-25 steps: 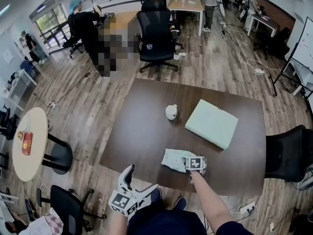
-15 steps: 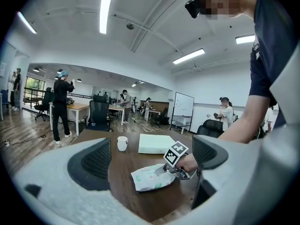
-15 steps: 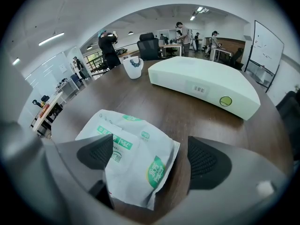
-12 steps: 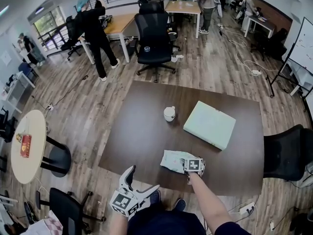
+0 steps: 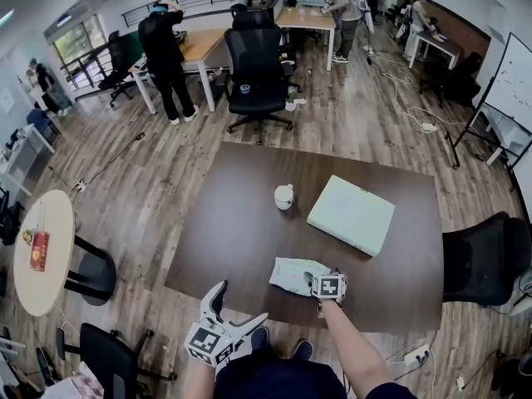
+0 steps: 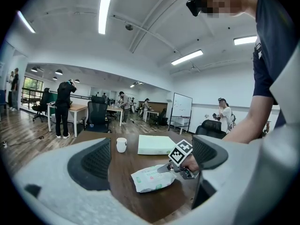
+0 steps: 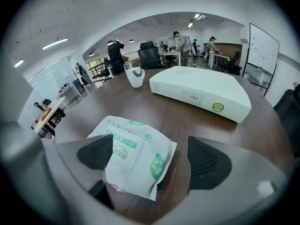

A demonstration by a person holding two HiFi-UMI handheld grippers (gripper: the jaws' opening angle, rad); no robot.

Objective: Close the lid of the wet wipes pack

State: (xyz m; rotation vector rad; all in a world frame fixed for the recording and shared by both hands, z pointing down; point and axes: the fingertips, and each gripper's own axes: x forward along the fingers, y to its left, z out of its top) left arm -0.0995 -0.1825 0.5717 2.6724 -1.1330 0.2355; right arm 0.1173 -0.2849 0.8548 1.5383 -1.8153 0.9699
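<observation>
Resting near the front edge of the counter (image 5: 241,223), the pack (image 5: 291,274) lies between the spread jaws of the right hand-held gripper (image 5: 311,280). I think a flat press on its lid (image 7: 121,150) works best. The left hand-held gripper (image 5: 237,308) hangs released, empty.

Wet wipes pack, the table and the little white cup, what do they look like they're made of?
Wet wipes pack: thin soft plastic film, slightly glossy; it creases and puckers at the edges.
Table: dark brown wood or wood-look laminate, smooth with a dull sheen.
Cup: white and opaque, maybe paper or ceramic; too small to tell.
</observation>
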